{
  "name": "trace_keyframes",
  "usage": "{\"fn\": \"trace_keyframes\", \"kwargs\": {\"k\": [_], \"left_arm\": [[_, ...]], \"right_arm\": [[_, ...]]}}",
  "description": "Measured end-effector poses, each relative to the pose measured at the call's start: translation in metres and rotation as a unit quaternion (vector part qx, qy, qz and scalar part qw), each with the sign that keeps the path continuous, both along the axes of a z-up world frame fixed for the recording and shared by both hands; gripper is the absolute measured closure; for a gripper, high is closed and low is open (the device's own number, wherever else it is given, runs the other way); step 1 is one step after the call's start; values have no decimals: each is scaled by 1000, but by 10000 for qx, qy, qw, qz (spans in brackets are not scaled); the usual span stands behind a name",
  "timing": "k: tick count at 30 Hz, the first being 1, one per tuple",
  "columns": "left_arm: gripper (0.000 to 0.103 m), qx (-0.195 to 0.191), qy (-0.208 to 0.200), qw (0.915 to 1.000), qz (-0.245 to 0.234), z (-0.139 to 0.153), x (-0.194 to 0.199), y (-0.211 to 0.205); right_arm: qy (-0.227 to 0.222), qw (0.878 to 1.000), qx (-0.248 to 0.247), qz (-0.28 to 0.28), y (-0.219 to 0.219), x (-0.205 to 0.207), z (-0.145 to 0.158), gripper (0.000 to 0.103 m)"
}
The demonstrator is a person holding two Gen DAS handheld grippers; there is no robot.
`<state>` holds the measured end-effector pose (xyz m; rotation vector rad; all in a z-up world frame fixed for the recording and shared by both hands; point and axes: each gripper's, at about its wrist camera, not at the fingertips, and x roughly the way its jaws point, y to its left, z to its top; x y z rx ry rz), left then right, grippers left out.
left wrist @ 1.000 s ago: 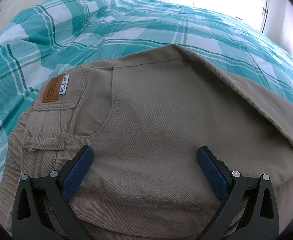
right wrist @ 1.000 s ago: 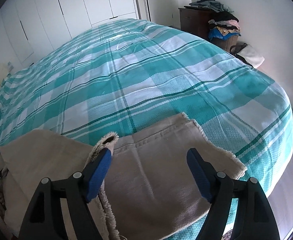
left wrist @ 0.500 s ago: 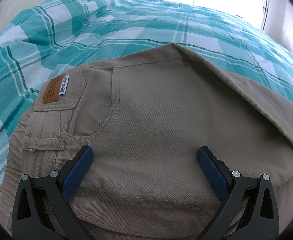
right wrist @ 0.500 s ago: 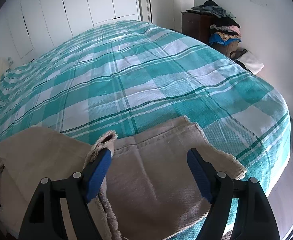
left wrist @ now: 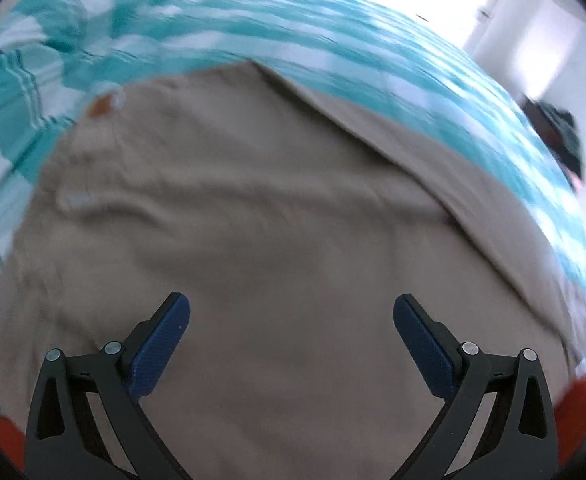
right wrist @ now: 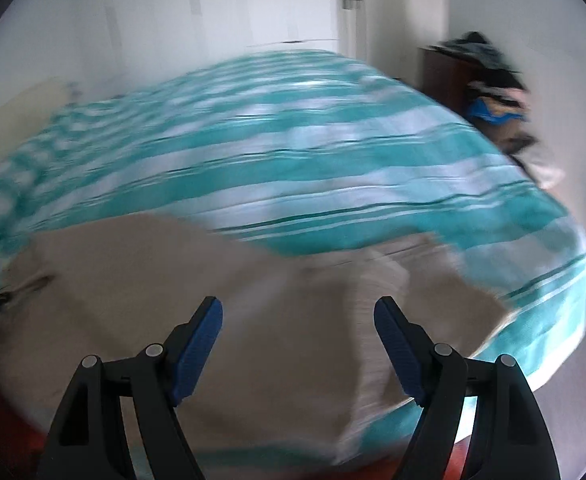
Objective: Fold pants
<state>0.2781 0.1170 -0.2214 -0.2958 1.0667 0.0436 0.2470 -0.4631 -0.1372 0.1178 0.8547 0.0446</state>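
Tan pants [left wrist: 285, 216] lie folded on the teal plaid bed, with the brown waist label [left wrist: 101, 105] at the far left. The left wrist view is blurred. My left gripper [left wrist: 291, 326] is open and empty, hovering over the seat of the pants. In the right wrist view, also blurred, the pants [right wrist: 165, 280] spread across the lower frame, with the leg ends [right wrist: 425, 280] to the right. My right gripper [right wrist: 299, 328] is open and empty above them.
The teal and white plaid bedspread [right wrist: 293, 152] covers the whole bed. White wardrobe doors [right wrist: 221, 8] stand behind it. A dark dresser piled with clothes [right wrist: 489, 80] stands at the far right. Something orange-red [left wrist: 577, 404] shows at the lower frame edges.
Both grippers have pulled back and up from the pants, so more of the garment shows. Both views are now motion-blurred. Both grippers stay open.
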Motion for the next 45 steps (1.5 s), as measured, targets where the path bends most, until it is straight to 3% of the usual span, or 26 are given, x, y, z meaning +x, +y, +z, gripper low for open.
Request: {"fn": "trace_keyframes", "kwargs": {"k": [2, 6, 8, 10, 14, 16, 18, 20, 25, 26, 27, 28, 29, 30, 32, 34, 38, 41, 45], "left_arm": [[1, 101, 95, 9994, -323, -7, -16, -18], [1, 537, 319, 9965, -550, -26, -27, -36], [1, 645, 321, 9960, -528, -24, -29, -35], [1, 591, 315, 9970, -384, -16, -34, -28], [1, 313, 111, 9993, 168, -5, -49, 3], [1, 132, 86, 9989, 443, -7, -52, 19], [1, 25, 26, 9987, 512, -10, -53, 25], [1, 281, 54, 9987, 418, -13, -50, 17], [1, 1268, 263, 9916, -12, -25, -43, -12], [1, 1304, 272, 9911, -49, -25, -44, -14], [1, 1300, 290, 9911, -42, -25, -44, -14], [1, 1250, 334, 9916, -21, -23, -44, -13], [1, 1140, 388, 9927, 2, -19, -43, -11], [1, 967, 383, 9946, 23, -14, -41, -8], [1, 339, 211, 9991, 167, 5, -34, 4], [1, -396, 17, 9983, 423, 22, -17, 20], [1, -1633, -215, 9828, 836, 42, 41, 49], [1, -2026, -225, 9731, 1071, 42, 81, 59], [1, -2283, -39, 9683, 1015, 35, 120, 58]], "right_arm": [[61, 9981, 435, 436, 30, -13, -4, 14], [856, 9729, 1472, 1564, 105, -16, -46, 14], [1240, 9628, 1548, 1835, 127, -10, -68, 14], [1490, 9609, 1448, 1830, 127, -6, -83, 18], [1374, 9697, 1741, 1027, 71, -8, -80, 17], [1287, 9747, 1815, 188, 30, -13, -82, 17], [1200, 9625, 2411, -319, -2, -19, -88, 17], [1137, 9526, 2790, -428, -15, -20, -91, 17], [784, 9492, 2932, -835, -28, -20, -85, 19], [853, 9493, 2864, -979, -31, -17, -87, 32], [1033, 9518, 2638, -1178, -35, -11, -91, 53], [1101, 9540, 2486, -1264, -34, -4, -91, 64], [1118, 9562, 2355, -1329, -34, -1, -92, 85], [1094, 9570, 2305, -1378, -36, 1, -91, 94], [890, 9572, 2412, -1332, -40, 4, -77, 97], [500, 9642, 2400, -1010, -37, 5, -41, 98], [-170, 9746, 2226, -201, -23, 9, 36, 98], [-685, 9709, 2273, 331, -16, -3, 95, 98], [-1127, 9662, 2213, 693, -4, -31, 144, 98]]}}
